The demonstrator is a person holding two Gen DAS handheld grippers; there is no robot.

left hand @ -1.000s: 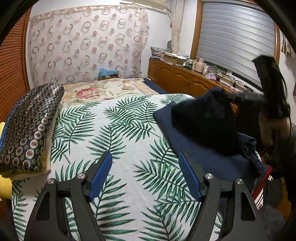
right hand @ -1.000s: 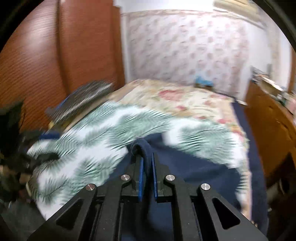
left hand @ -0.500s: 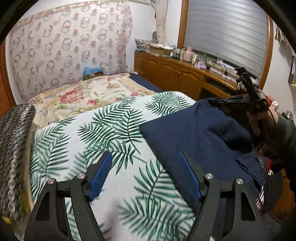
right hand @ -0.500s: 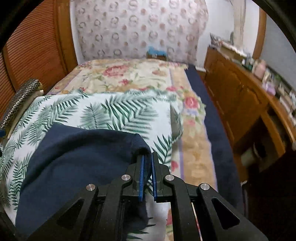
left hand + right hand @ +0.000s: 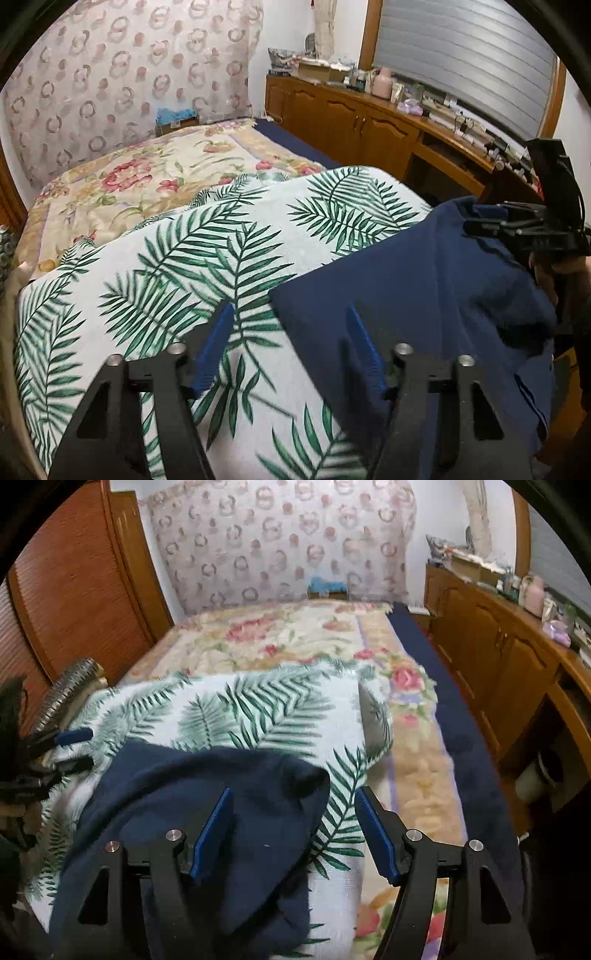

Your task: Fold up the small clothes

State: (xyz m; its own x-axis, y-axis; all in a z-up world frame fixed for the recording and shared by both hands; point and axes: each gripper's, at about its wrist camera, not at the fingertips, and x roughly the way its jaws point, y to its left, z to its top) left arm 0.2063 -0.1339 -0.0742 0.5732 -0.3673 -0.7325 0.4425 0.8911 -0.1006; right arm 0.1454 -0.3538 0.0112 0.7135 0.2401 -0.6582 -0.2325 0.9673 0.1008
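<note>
A navy blue garment (image 5: pixel 424 291) lies spread on the palm-leaf sheet (image 5: pixel 221 266) at the bed's near right side. My left gripper (image 5: pixel 291 343) is open and empty, its right finger over the garment's left edge. My right gripper (image 5: pixel 295 827) is open just above the garment (image 5: pixel 207 797), which lies bunched below it. The right gripper also shows in the left wrist view (image 5: pixel 517 225) at the garment's far right corner. The left gripper shows at the left edge of the right wrist view (image 5: pixel 55 749).
A floral bedspread (image 5: pixel 147 177) covers the far half of the bed. A wooden cabinet (image 5: pixel 369 122) with clutter on top runs along the right wall. A patterned cushion (image 5: pixel 70 690) lies at the bed's left edge by the wooden wall.
The right gripper carried the garment's corner over to the right, laid it down and opened, letting go. The left gripper stayed open and swung right toward the garment's edge.
</note>
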